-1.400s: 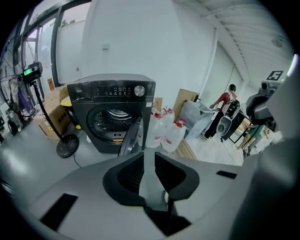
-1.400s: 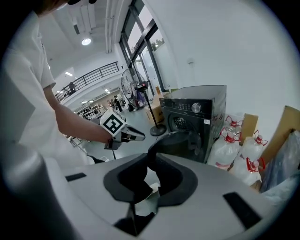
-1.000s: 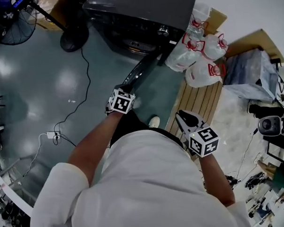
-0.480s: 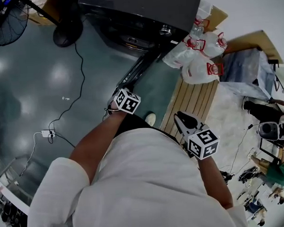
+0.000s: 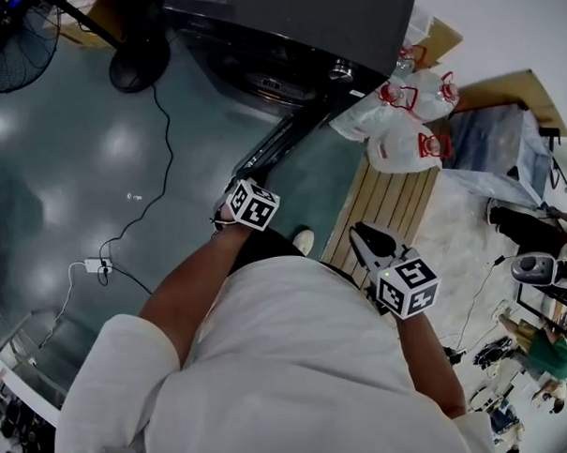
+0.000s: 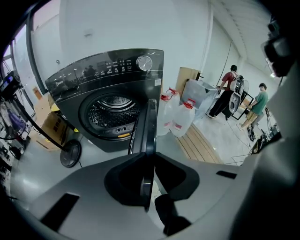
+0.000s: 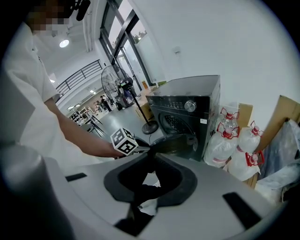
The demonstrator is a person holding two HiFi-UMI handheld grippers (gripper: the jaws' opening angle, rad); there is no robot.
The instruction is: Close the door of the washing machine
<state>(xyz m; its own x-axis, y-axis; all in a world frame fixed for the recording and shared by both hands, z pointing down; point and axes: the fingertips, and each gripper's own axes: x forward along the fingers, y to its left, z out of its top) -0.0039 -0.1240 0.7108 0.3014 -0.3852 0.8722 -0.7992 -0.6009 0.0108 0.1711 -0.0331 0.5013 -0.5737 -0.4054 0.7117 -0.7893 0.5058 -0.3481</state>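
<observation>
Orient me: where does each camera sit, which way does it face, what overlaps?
Head view: on the person's head, steeply down at the washing machine and open door; shows torso, arms, left gripper, right gripper.
Left gripper view: rides the left gripper, faces the drum; its jaws clamp the door's edge.
Right gripper view: rides the right gripper, faces the machine's front; jaws shut, empty; left arm shows.
Shared: all three show machine and door.

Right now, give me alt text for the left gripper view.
The left gripper is shut on the edge of the open washing machine door, seen edge-on. Behind it, the dark washing machine shows its open drum; water jugs stand beside it.
</observation>
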